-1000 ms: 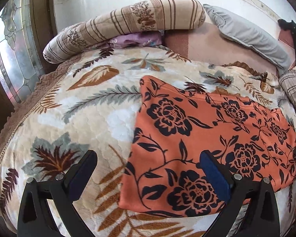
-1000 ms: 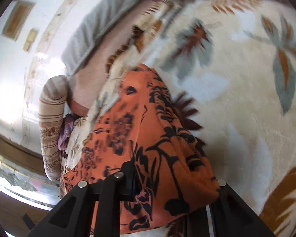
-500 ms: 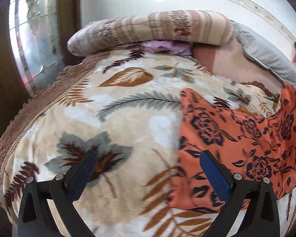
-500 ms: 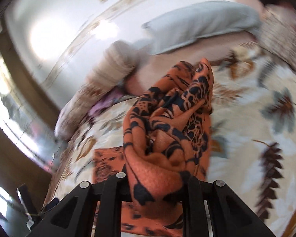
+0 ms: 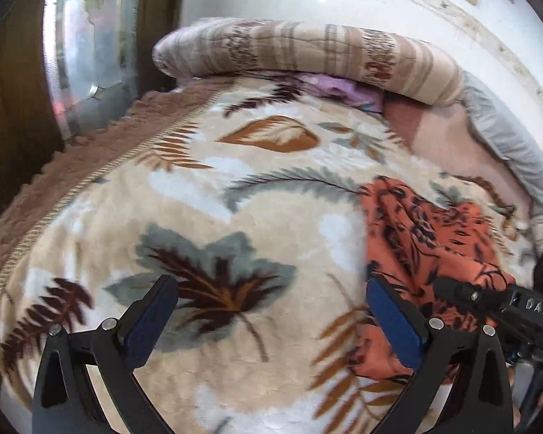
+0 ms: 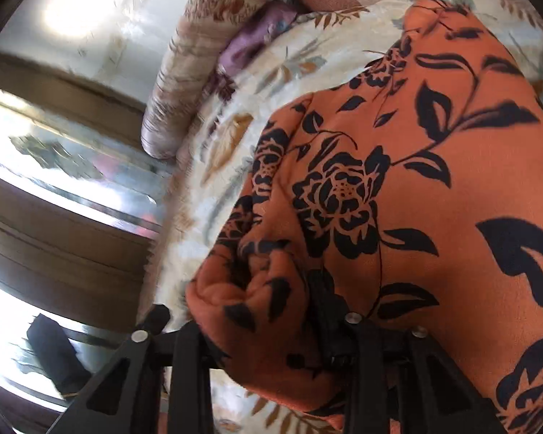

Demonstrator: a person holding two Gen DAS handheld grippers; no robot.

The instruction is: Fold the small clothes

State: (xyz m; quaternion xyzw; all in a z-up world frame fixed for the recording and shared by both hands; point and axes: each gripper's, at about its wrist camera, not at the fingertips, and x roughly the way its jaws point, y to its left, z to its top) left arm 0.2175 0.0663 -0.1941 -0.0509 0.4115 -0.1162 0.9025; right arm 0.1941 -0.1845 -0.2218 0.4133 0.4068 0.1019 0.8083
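Observation:
An orange garment with black flowers [image 5: 434, 238] lies rumpled on the leaf-patterned blanket [image 5: 199, 199], to the right in the left wrist view. My left gripper [image 5: 271, 289] hangs open over bare blanket, its right finger at the garment's left edge and nothing between its fingers. My right gripper [image 5: 463, 294] reaches in from the right, low on the garment. In the right wrist view the garment [image 6: 398, 181] is doubled over. A rounded fold of it sits loosely between the right gripper's [image 6: 268, 289] opening jaws and hides its fingertips.
A striped bolster [image 5: 307, 50] lies along the head of the bed with a purple cloth [image 5: 340, 88] under it and a grey pillow [image 5: 506, 144] to its right. The blanket's brown fringed edge [image 5: 90, 159] runs down the left, beside a glass panel [image 5: 87, 36].
The right gripper swung the garment's lifted part over and down onto the rest of it, then loosened its hold. The left gripper slid left, so the garment sits further right.

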